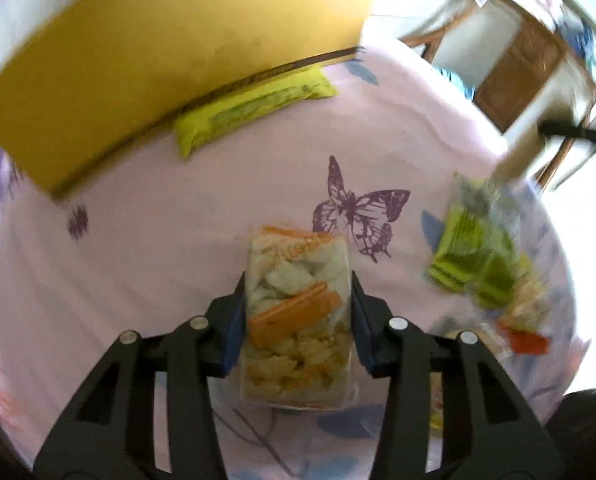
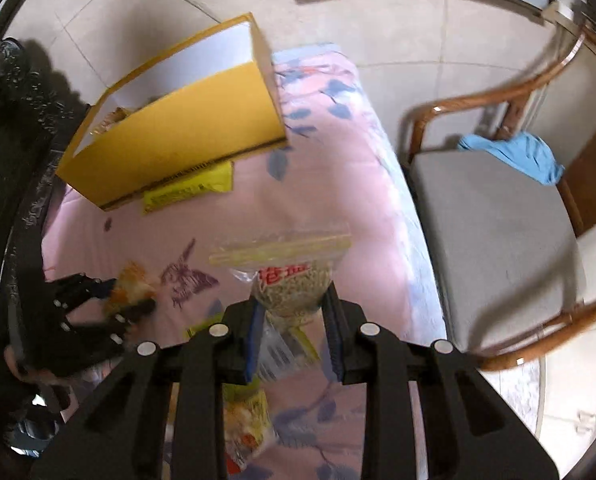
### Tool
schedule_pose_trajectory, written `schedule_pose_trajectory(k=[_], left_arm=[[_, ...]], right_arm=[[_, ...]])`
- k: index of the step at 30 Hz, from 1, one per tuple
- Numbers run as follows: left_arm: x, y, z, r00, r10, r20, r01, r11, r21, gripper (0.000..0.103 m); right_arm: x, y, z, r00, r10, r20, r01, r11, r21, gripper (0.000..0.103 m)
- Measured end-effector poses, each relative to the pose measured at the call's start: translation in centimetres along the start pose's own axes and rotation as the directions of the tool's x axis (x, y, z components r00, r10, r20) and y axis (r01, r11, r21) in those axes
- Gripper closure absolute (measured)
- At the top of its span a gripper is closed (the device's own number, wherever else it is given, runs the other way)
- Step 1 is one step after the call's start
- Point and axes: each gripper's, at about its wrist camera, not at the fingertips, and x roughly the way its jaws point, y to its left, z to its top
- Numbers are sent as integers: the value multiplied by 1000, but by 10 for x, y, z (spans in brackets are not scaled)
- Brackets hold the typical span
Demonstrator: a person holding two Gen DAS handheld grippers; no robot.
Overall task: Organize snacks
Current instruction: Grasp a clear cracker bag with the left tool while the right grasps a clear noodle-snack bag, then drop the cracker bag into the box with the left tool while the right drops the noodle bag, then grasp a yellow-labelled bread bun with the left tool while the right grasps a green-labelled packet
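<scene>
In the left wrist view my left gripper [image 1: 298, 300] is shut on a clear snack pack [image 1: 298, 280] with orange stripes that lies on the pink butterfly cloth [image 1: 137, 260]. The same gripper [image 2: 127, 294] shows at the left of the right wrist view. My right gripper [image 2: 293, 300] is shut on a clear zip bag of pale green grains [image 2: 293, 280] with a red label, held above the cloth [image 2: 338, 180]. An open yellow box [image 1: 157, 60] [image 2: 177, 140] stands at the far side. A yellow-green packet [image 1: 249, 108] [image 2: 189, 188] lies against its base.
Several blurred green and orange snack packs [image 1: 474, 264] [image 2: 245, 428] lie on the cloth near me. A wooden chair with a grey cushion [image 2: 490, 240] and a blue cloth [image 2: 514, 156] stands beside the cloth's right edge. Dark furniture [image 2: 1, 140] lines the left.
</scene>
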Motion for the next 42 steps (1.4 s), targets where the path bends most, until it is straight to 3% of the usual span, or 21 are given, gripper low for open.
schedule_pose_trajectory(k=[3, 5, 8, 12, 14, 18, 20, 21, 25, 28, 29, 30, 32, 33, 34, 35, 36, 37, 38, 40, 42], left_arm=[[-12, 7, -8, 1000, 16, 0, -16, 998, -62, 58], [-35, 11, -11, 999, -7, 47, 13, 991, -130, 58], [-83, 10, -14, 991, -9, 134, 37, 977, -209, 58], [-136, 15, 0, 974, 47, 223, 10, 969, -246, 58], [-160, 20, 16, 956, 78, 284, -3, 967, -255, 57], [-185, 34, 65, 890, 285, 357, -189, 941, -281, 57], [-184, 45, 95, 861, 353, 366, -248, 920, -303, 57], [-183, 53, 109, 852, 371, 368, -261, 912, -315, 57], [-171, 79, 151, 815, 455, 360, -338, 877, -342, 57], [-162, 95, 167, 829, 443, 341, -322, 877, -356, 57], [-154, 99, 169, 835, 435, 336, -321, 882, -345, 57], [-147, 101, 174, 837, 434, 333, -328, 885, -330, 57], [-137, 104, 182, 832, 452, 322, -354, 879, -320, 55], [-134, 106, 184, 827, 462, 319, -359, 872, -332, 31], [-131, 108, 186, 821, 474, 319, -362, 864, -350, 10], [-130, 110, 186, 806, 494, 325, -373, 851, -370, 2], [-129, 110, 185, 805, 495, 327, -375, 851, -368, 2], [-128, 110, 183, 810, 494, 317, -379, 853, -359, 2], [-127, 109, 180, 817, 498, 290, -394, 850, -349, 2], [-127, 107, 167, 826, 509, 243, -424, 844, -329, 2], [-134, 96, 138, 820, 525, 230, -446, 836, -319, 2]], right_arm=[[12, 17, 4, 999, 44, 8, -44, 999, 9, 75], [5, 28, 12, 996, 80, 33, -80, 997, -1, 75], [-24, 49, 30, 981, 162, 110, -160, 987, -33, 75], [-70, 79, 51, 960, 181, 212, -151, 977, -154, 75], [-90, 94, 68, 933, 241, 268, -188, 960, -207, 75], [-107, 121, 107, 875, 293, 385, -190, 940, -282, 75], [-105, 131, 130, 851, 321, 417, -202, 931, -303, 75], [-101, 137, 143, 848, 318, 423, -195, 931, -309, 75], [-69, 154, 188, 875, 326, 359, -206, 920, -334, 75], [-41, 157, 211, 905, 291, 310, -187, 927, -324, 75], [-32, 160, 215, 923, 232, 308, -128, 938, -323, 75], [-27, 160, 217, 931, 197, 307, -93, 942, -322, 75], [-14, 156, 223, 938, 199, 283, -112, 948, -298, 74], [-8, 153, 227, 942, 213, 261, -136, 949, -283, 73], [-3, 153, 230, 944, 208, 256, -134, 952, -276, 60], [3, 155, 234, 951, 148, 270, -71, 959, -274, 40], [7, 156, 236, 956, 61, 288, 20, 963, -270, 4], [8, 155, 232, 944, -32, 329, 124, 956, -265, 1], [5, 151, 224, 934, -57, 354, 154, 956, -251, 1], [-6, 134, 194, 942, -74, 329, 154, 962, -226, 1], [-17, 118, 155, 946, -112, 303, 179, 963, -201, 1]])
